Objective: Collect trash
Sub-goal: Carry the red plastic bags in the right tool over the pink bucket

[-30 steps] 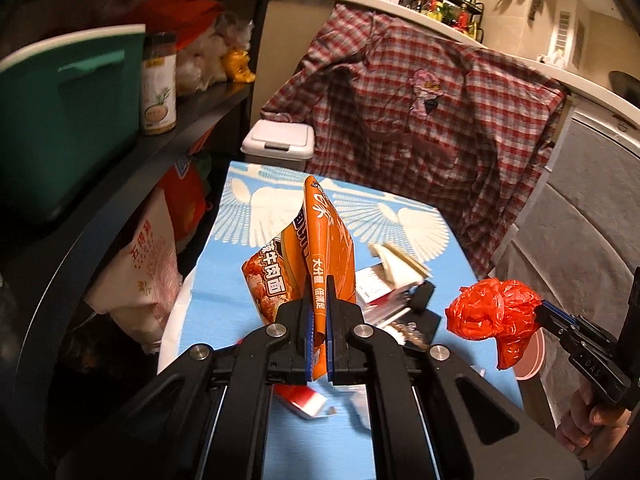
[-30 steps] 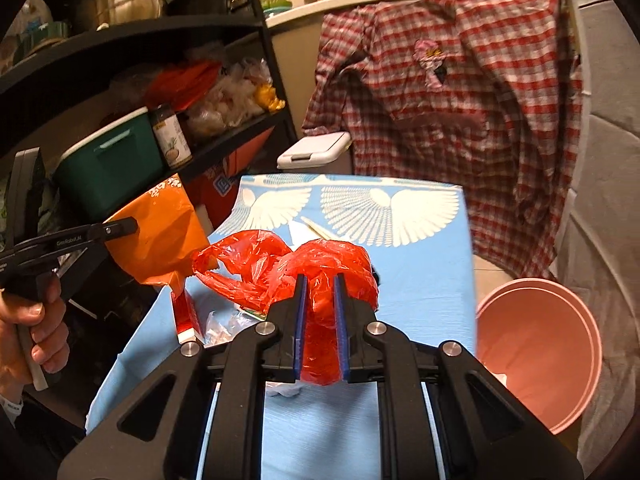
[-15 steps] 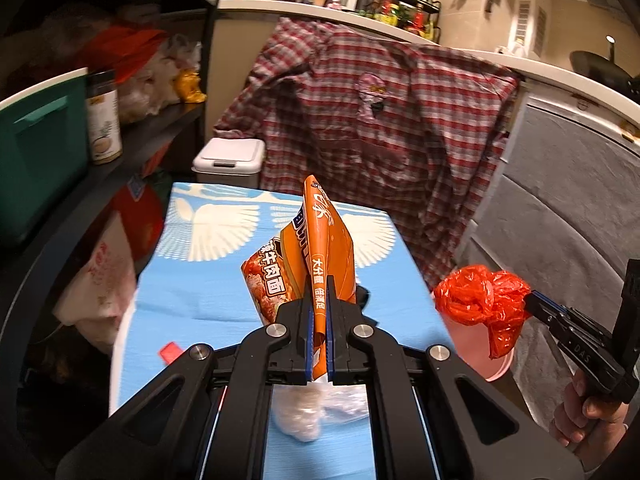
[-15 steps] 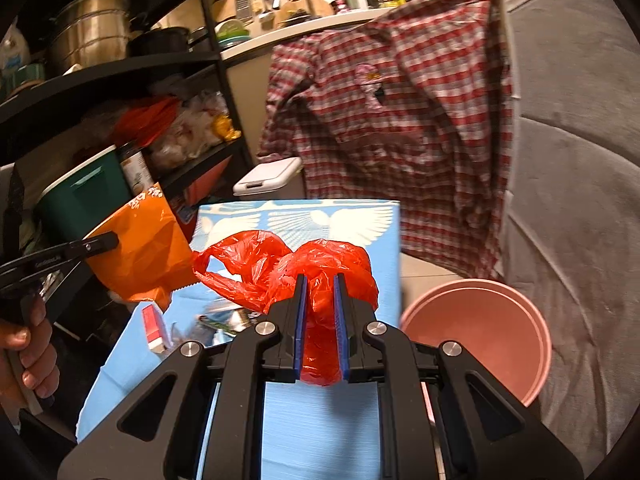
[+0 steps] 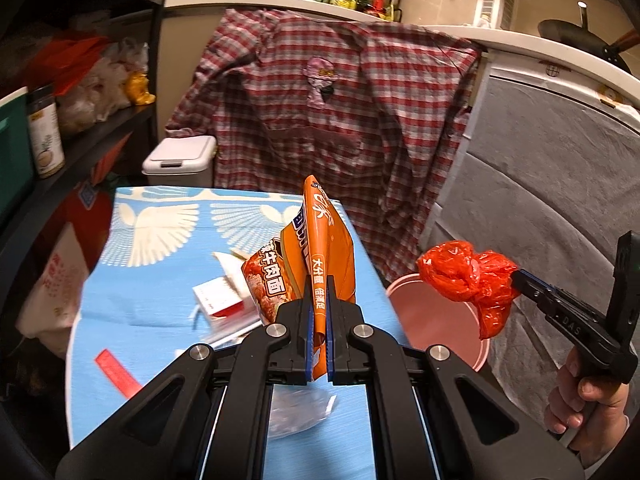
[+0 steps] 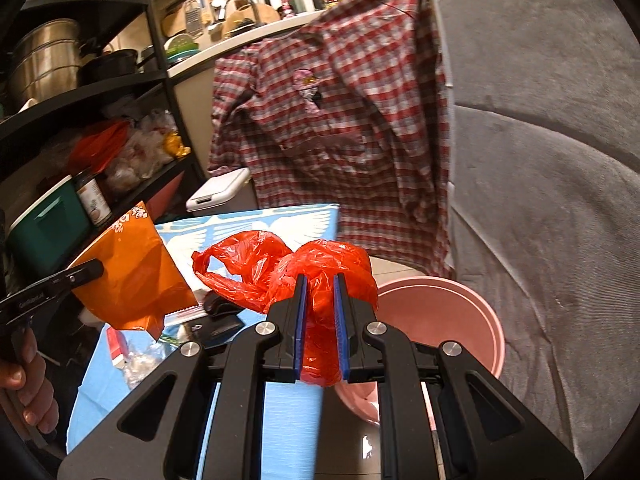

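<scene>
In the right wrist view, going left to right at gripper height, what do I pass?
Orange snack wrapper held by the left gripper → crumpled red plastic bag clamped in the right gripper → round pink plastic bin.

Ahead of you a red-and-white plaid shirt [image 5: 340, 120] hangs from the pale countertop [image 5: 520, 40] – spice bottles and utensils crowd its ledge. On your left stands a black metal shelving rack [image 6: 100, 92] bearing steel pots. A small white lidded bin [image 5: 180, 160] sits beyond the blue bird-print tablecloth's [image 5: 160, 240] far edge, and grey fabric [image 6: 560, 200] covers the right side.
</scene>
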The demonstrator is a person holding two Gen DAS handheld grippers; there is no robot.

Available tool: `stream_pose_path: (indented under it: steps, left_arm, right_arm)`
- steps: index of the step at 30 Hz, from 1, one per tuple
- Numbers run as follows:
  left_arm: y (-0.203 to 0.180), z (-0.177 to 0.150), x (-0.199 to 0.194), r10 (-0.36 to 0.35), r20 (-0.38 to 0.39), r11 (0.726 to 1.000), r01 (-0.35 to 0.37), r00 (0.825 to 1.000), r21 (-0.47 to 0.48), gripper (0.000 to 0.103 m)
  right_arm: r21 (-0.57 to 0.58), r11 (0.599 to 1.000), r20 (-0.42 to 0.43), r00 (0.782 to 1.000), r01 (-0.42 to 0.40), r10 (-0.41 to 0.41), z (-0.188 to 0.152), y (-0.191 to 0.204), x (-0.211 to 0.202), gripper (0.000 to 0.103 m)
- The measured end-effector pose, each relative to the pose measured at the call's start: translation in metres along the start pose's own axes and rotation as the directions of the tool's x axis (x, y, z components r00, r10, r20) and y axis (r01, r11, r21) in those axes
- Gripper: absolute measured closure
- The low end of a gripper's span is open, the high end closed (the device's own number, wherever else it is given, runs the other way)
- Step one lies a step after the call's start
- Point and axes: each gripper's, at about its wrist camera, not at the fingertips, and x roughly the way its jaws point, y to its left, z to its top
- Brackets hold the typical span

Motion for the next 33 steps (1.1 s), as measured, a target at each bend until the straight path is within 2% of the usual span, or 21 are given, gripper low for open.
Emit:
stream_pose_path:
  steps: [16,33]
  left_arm:
    - [-0.071,-0.006,0.047,-0.089,-0.053,0.993,0.093,0.995,0.072,0.099]
    - [-0.126,-0.012,0.097,-0.17,-0.134,0.979,0.184,0.976,0.092,0.099]
  right_arm:
    - [0.069,0.988,-0.016,0.99,0.138,-0.137,0.008,-0.061,0.01,0.089]
    - [0.107,0.976,-0.037,0.982,0.19,-0.187,0.011,-0.092,0.023,0.089]
